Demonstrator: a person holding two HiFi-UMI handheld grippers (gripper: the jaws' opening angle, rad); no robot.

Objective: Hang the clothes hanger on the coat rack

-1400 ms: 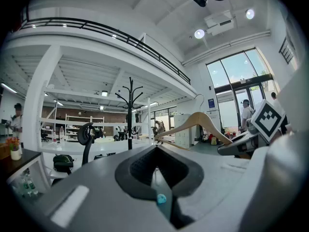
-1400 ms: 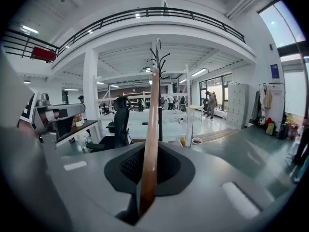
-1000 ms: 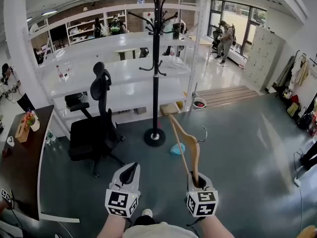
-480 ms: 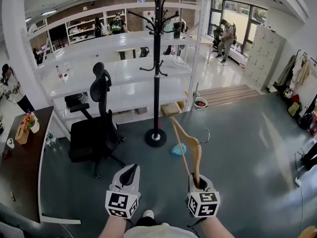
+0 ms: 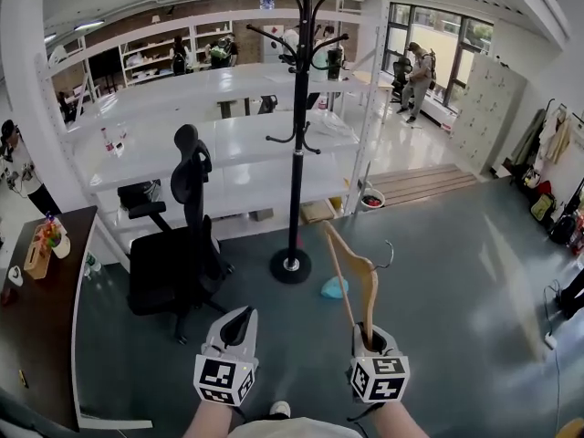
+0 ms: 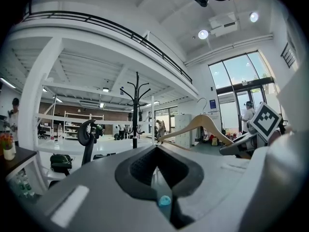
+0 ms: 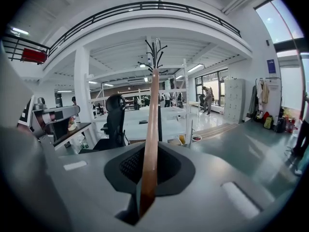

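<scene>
A black coat rack (image 5: pixel 298 117) stands on a round base on the grey floor ahead, its curved hooks at the top; it also shows as the coat rack (image 6: pixel 136 108) and behind the hanger as the coat rack (image 7: pixel 156 50). My right gripper (image 5: pixel 368 336) is shut on one arm of a wooden clothes hanger (image 5: pixel 354 274), whose metal hook (image 5: pixel 388 247) points right. The hanger (image 7: pixel 150 144) rises straight out of the jaws and stays short of the rack. My left gripper (image 5: pixel 239 320) is held low beside it, shut and empty; from there the hanger (image 6: pixel 199 124) is seen at the right.
A black office chair (image 5: pixel 178 245) stands left of the rack. White shelving (image 5: pixel 219 135) runs behind it. A dark desk (image 5: pixel 41 308) lies at the left. A light blue object (image 5: pixel 334 287) sits on the floor near the rack's base (image 5: pixel 290 265). People stand far back.
I have stepped slightly forward and right; the rack and chair have shifted right in view. Both grippers keep their pose, the hanger still held.
</scene>
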